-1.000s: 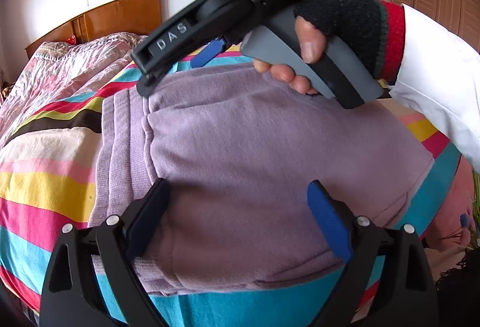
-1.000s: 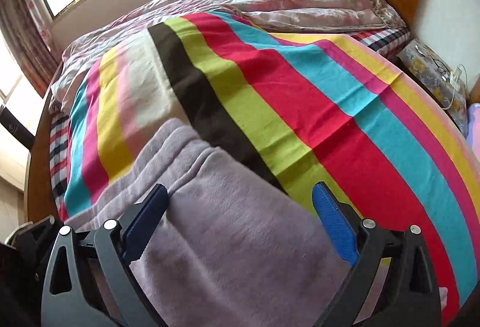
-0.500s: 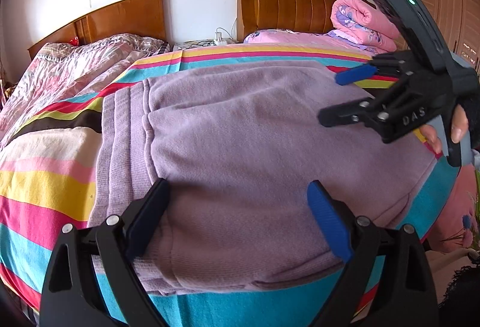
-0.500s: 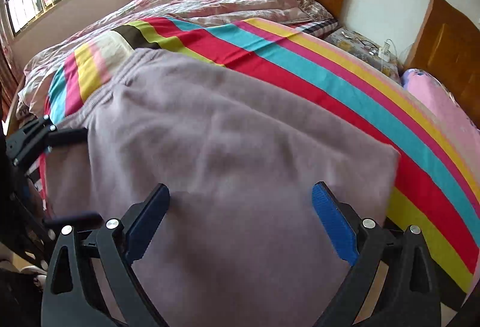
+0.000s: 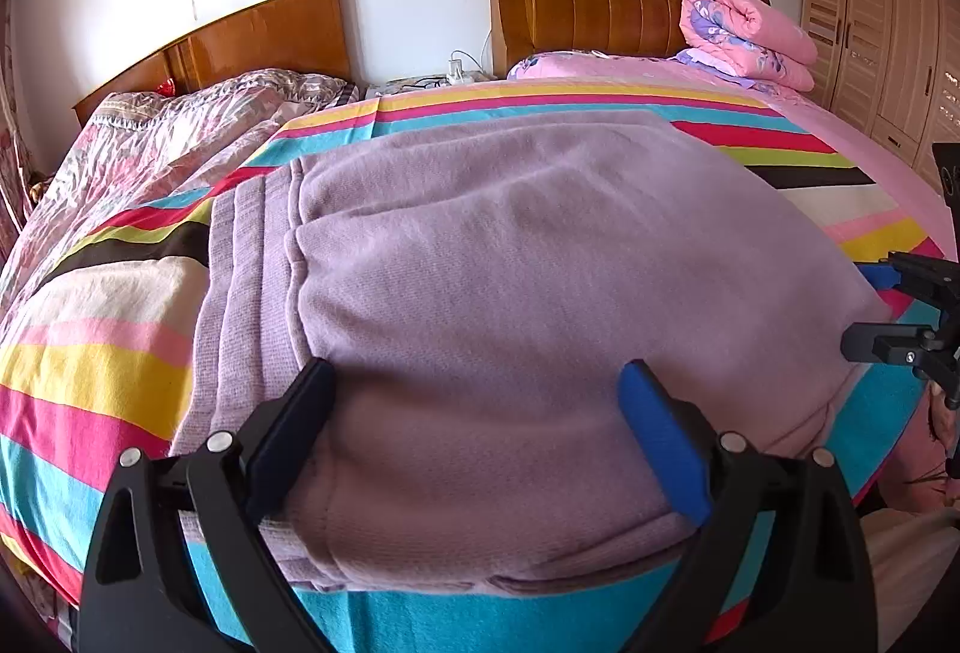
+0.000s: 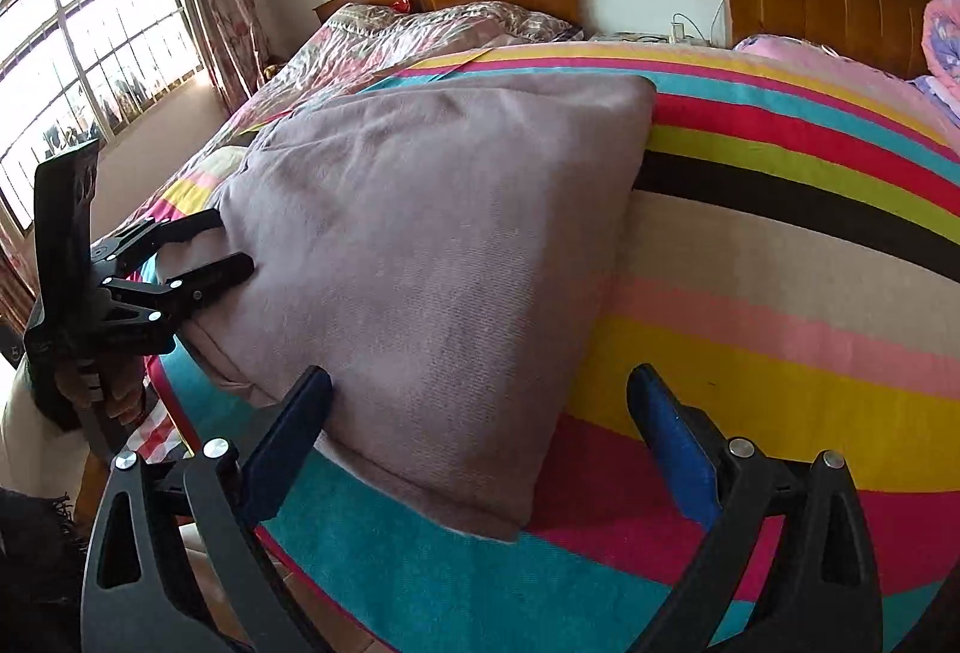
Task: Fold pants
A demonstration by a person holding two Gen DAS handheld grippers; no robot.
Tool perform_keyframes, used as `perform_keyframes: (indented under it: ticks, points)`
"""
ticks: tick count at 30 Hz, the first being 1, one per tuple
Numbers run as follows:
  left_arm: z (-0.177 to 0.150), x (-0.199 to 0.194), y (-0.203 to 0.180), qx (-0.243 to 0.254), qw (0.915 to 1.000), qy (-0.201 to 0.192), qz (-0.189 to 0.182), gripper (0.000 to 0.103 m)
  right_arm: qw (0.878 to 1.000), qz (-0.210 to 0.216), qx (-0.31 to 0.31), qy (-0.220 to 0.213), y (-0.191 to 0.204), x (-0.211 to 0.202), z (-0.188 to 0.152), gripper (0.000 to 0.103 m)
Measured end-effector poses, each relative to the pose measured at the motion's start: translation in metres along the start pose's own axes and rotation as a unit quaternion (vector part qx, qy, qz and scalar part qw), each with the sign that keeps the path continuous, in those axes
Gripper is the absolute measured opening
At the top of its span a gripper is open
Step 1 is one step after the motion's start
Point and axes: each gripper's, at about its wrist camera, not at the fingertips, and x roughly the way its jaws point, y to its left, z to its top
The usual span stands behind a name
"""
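Note:
Lilac fleece pants [image 5: 510, 293] lie folded in a stack on the striped bedspread [image 5: 90, 353], ribbed waistband to the left. My left gripper [image 5: 480, 431] is open and empty, its jaws spread over the near edge of the stack. In the right wrist view the pants [image 6: 432, 245] show as a folded rectangle. My right gripper [image 6: 480, 437] is open and empty over their near right corner. The left gripper [image 6: 198, 257] shows there at the stack's left edge. The right gripper [image 5: 888, 305] shows at the right edge of the left wrist view.
A crumpled floral quilt [image 5: 150, 143] lies at the back left of the bed. A rolled pink quilt [image 5: 744, 35] sits on the second bed by its wooden headboard [image 5: 588, 11]. A wardrobe [image 5: 882, 23] stands at the right. A window [image 6: 78, 71] is at the left.
My right gripper has swung from above the pants, across them and down to their right corner at the bed's edge. The left gripper has stayed put. The pants have not moved.

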Motion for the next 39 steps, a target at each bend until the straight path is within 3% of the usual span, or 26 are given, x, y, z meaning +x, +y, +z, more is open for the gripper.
perform_keyframes:
  ticks: [6,8,9,11,13,19,22,25,31,39]
  points:
    - [0.002,0.001,-0.006,-0.007,0.9997,-0.002,0.021,0.099,1.000,-0.006,0.006,0.004,0.003,-0.004,-0.003,0.095]
    - [0.003,-0.005,-0.009,-0.011,0.9990,-0.003,0.043,0.099,0.999,-0.038,-0.025,0.012,0.013,-0.013,-0.006,0.096]
    - [0.005,-0.012,-0.010,-0.022,0.9971,-0.012,0.071,0.100,0.997,-0.067,-0.046,0.004,0.021,-0.022,-0.008,0.096]
    - [0.004,-0.037,-0.011,-0.057,0.9908,-0.054,0.110,0.102,0.994,-0.085,-0.069,-0.027,0.032,-0.044,-0.016,0.096]
    - [0.003,-0.061,-0.014,-0.076,0.9873,-0.096,0.101,0.102,0.993,-0.071,-0.062,-0.074,0.039,-0.070,-0.023,0.096]
    - [0.009,-0.117,-0.049,-0.087,0.9638,-0.162,0.193,0.102,0.979,-0.072,-0.043,-0.186,0.054,-0.124,-0.033,0.097]
    - [0.004,-0.133,-0.064,-0.079,0.9702,-0.160,0.164,0.102,0.974,-0.057,-0.039,-0.214,0.061,-0.138,-0.033,0.098]
    - [0.001,-0.134,-0.071,-0.085,0.9765,-0.143,0.137,0.102,0.974,-0.067,-0.050,-0.212,0.073,-0.138,-0.035,0.098]
    - [0.000,-0.125,-0.073,-0.086,0.9793,-0.127,0.132,0.102,0.978,-0.090,-0.035,-0.185,0.067,-0.126,-0.043,0.098]
    - [-0.003,-0.121,-0.074,-0.084,0.9806,-0.120,0.129,0.102,0.977,-0.098,-0.007,-0.190,0.056,-0.127,-0.044,0.098]
